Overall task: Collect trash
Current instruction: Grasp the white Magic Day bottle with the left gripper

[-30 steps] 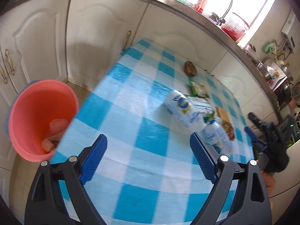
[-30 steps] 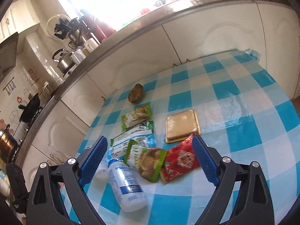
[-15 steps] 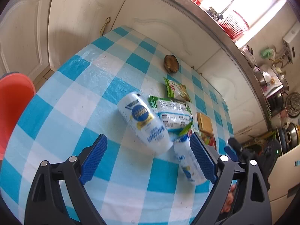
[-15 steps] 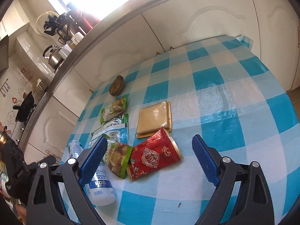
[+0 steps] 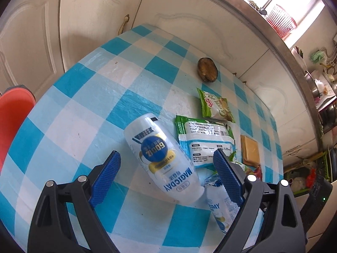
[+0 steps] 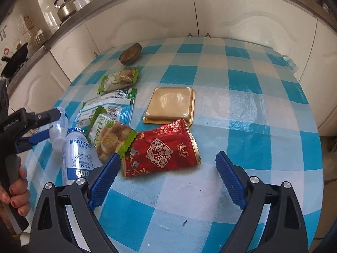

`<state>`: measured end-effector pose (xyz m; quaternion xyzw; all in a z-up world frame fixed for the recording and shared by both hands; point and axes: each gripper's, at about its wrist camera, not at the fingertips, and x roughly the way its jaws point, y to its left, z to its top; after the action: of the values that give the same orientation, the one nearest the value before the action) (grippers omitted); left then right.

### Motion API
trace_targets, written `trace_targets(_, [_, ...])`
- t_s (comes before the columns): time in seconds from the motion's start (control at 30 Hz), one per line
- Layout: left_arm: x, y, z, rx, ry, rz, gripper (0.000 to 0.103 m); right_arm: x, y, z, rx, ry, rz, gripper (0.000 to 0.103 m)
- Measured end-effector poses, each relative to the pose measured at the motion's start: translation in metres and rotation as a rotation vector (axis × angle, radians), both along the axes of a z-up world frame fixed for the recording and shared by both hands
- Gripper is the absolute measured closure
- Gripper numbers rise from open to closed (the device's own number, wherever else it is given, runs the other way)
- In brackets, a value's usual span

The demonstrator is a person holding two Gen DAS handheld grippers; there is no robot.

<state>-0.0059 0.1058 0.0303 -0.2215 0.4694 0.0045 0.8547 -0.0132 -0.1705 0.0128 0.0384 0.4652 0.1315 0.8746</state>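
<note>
A: Which step was in hand at that moment?

B: I judge it was the approach. The left gripper stood wide and released above the large white bottle, which lay on its side on the checked table. The pads did not press it.

A: And the other hand?

B: The right gripper was also spread, with nothing clenched. It hovered near the red wrapper, beside the gold tray.

A: Where was the rest of the trash?

B: Two green packets, a small bottle and a brown round piece lay close together. The orange bin stood beyond the table edge.

A: What did the next move call for?

B: Probably to lower the left jaws around the bottle's body, then close.
</note>
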Motion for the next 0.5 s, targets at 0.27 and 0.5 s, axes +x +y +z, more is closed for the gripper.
trace_targets(0.27, [0.005,-0.005,-0.007,0.07,0.001,-0.014,0.035,0.006,0.01,-0.005,-0.102,-0.009,0.003,0.012])
trace_targets(0.5, [0.005,-0.002,-0.008,0.088,-0.026,-0.022,0.059,0.01,0.016,-0.006,-0.137,-0.018,0.001,0.008])
